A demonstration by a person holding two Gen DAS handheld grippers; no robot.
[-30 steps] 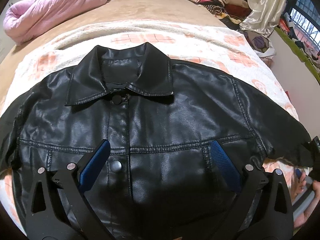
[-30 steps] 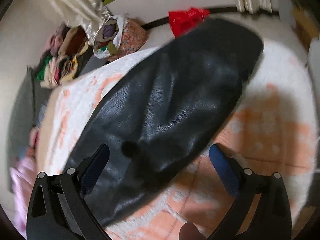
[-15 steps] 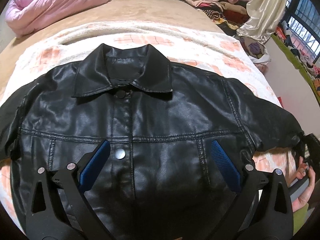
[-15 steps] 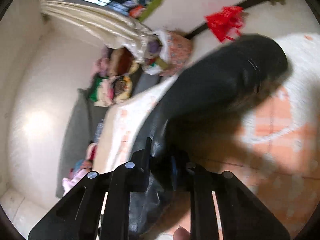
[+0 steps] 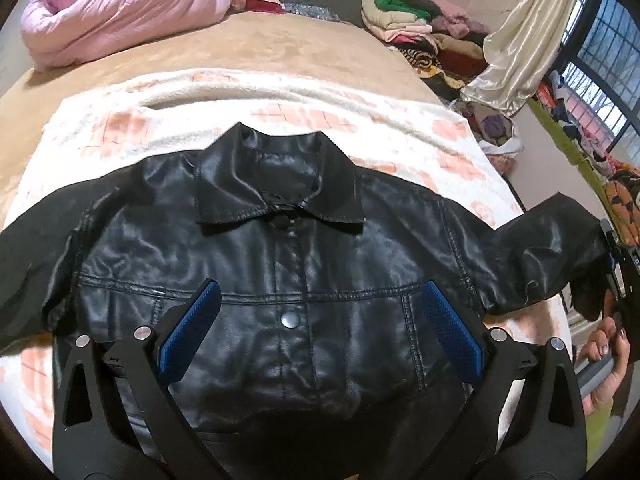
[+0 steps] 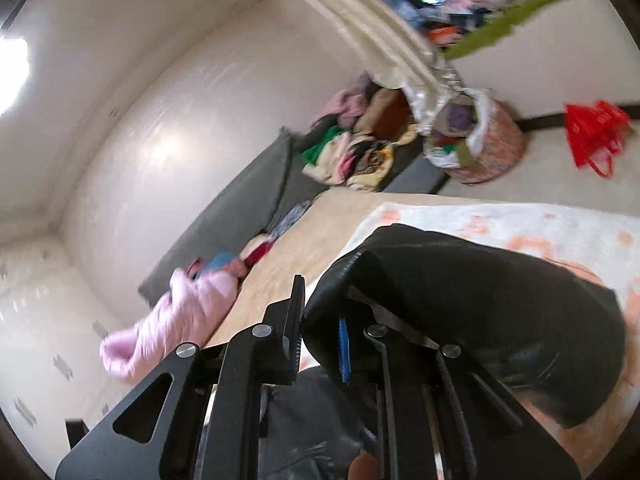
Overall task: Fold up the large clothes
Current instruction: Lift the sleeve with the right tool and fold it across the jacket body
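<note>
A black leather jacket point(image 5: 304, 264) lies front-up and buttoned on the bed, collar toward the far side. My left gripper point(image 5: 316, 328) is open and empty, hovering above the jacket's lower front. My right gripper point(image 6: 320, 340) is shut on the cuff of the jacket's right-hand sleeve point(image 6: 460, 304) and holds it lifted off the blanket. In the left wrist view that sleeve point(image 5: 552, 248) rises at the right edge. The other sleeve point(image 5: 36, 248) lies flat at the left.
The bed has a white blanket with orange patches point(image 5: 304, 108) over a tan sheet point(image 5: 240, 44). A pink duvet point(image 5: 120, 12) lies at the far left. Piles of clothes point(image 5: 416, 36), a cream curtain point(image 5: 516, 48), a basket point(image 6: 476, 140) and a red bag point(image 6: 596, 132) stand beyond the bed.
My right gripper has shut on the sleeve cuff and lifted it up off the blanket. My left gripper has drifted slightly back, staying open above the jacket.
</note>
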